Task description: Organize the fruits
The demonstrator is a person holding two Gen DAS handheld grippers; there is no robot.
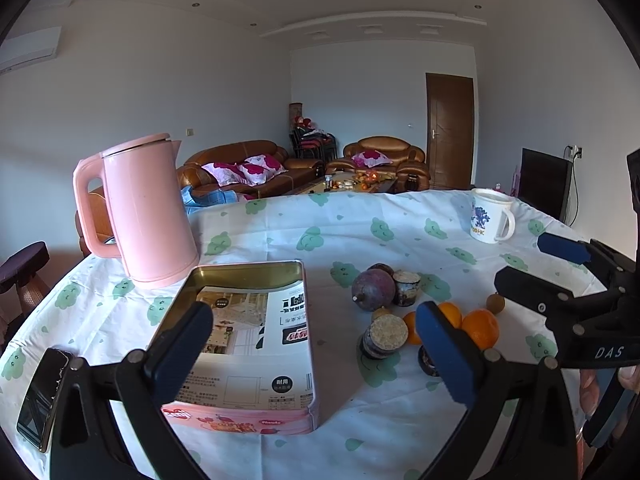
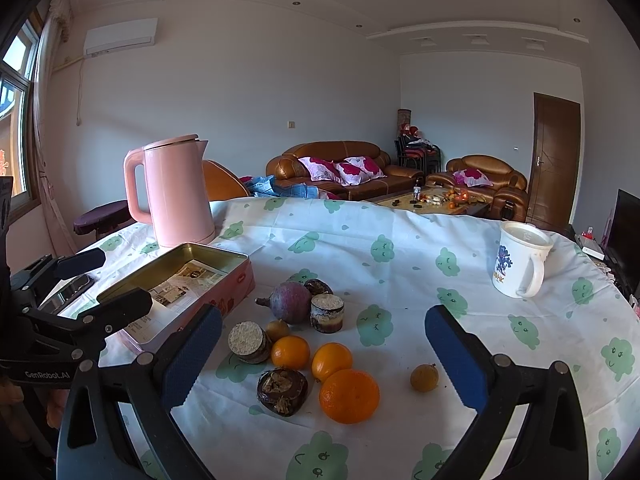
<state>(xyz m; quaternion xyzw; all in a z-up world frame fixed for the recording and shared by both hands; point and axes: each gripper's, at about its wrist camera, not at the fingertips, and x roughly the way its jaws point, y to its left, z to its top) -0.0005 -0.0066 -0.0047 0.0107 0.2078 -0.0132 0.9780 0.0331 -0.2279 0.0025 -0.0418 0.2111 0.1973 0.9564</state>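
**Living-room bench with loose fruit, an open tin, and two empty grippers**

Living-room furniture, brown sofas and a wooden door, fills the background behind a round bench covered in a white cloth with green cloud prints.

Right gripper: its blue-padded jaws stand wide apart and hold nothing. Between and just ahead of them lies the fruit. Nearest is a large orange, touching or nearly touching a smaller orange behind it; a third orange sits just to the left. A dark, split-open fruit lies beside the large orange. A small brown round fruit sits apart, near the right-hand jaw. Farther back is a purple fruit, flanked by cut stubs with pale tops.

Left gripper: its jaws are also wide open and empty. They hover above the near end of an open pink tin, which has printed paper inside and sits left of the fruit.

Beyond these stand a pink kettle behind the tin and a white mug far right.

Judgement: nothing is in the tin yet, so sorting looks barely begun. A good first grasp would centre the right jaws on the large orange, closing across its widest part without nudging its neighbours, and gently, since round fruit rolls.
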